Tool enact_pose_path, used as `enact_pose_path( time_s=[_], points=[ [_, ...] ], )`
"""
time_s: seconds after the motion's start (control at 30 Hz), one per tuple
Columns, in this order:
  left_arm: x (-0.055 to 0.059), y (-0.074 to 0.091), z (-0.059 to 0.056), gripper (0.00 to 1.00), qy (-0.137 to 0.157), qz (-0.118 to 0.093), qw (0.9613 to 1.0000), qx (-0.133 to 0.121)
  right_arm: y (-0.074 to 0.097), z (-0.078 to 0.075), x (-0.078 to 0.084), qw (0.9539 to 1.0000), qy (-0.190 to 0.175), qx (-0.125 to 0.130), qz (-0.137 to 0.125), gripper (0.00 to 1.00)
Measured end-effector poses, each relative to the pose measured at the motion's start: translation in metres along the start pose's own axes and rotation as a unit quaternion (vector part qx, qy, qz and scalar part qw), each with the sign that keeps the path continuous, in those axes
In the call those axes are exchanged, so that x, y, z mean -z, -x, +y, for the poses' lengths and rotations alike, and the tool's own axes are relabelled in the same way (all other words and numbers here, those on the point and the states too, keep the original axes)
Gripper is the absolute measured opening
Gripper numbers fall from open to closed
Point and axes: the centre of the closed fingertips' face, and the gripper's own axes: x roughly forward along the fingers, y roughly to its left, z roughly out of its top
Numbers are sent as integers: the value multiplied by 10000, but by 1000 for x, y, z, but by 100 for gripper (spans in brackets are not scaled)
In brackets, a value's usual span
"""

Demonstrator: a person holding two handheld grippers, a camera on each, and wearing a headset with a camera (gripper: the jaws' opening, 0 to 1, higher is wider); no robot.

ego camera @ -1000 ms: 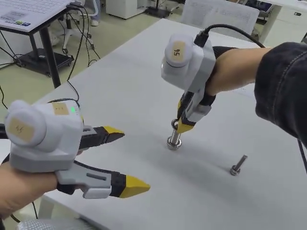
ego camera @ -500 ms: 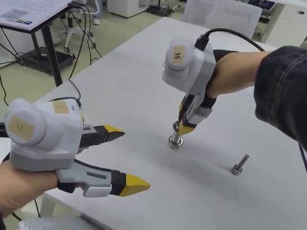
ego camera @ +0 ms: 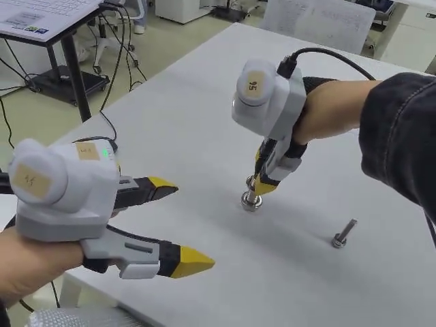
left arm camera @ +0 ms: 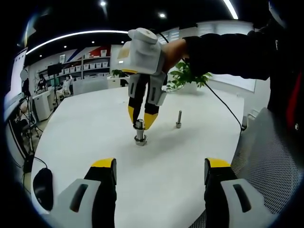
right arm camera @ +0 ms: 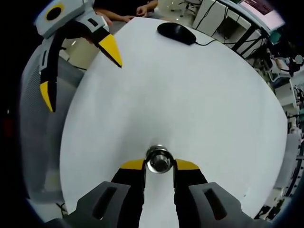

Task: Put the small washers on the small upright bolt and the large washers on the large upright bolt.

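The large upright steel bolt stands on the white flat surface, about midway across it. The right claw is directly above the bolt and points down, with one jaw on either side of the bolt's top. The small upright steel bolt stands to the right of the large bolt, well apart from it and slightly nearer the person. The left claw sits left of the large bolt and nearer the person, by the surface's near edge, its jaws spread wide and pointing toward the bolt. A black computer mouse lies on the surface, farther left of the bolt than the left claw.
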Motion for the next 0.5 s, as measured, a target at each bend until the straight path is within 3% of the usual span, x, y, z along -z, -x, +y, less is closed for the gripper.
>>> enact_pose_path(
  time_s=[0.5],
  points=[
    [2,2,1,75,6,13,10000,-16,-11,3,-1,10000,-59,-60,-5,23]
  ],
)
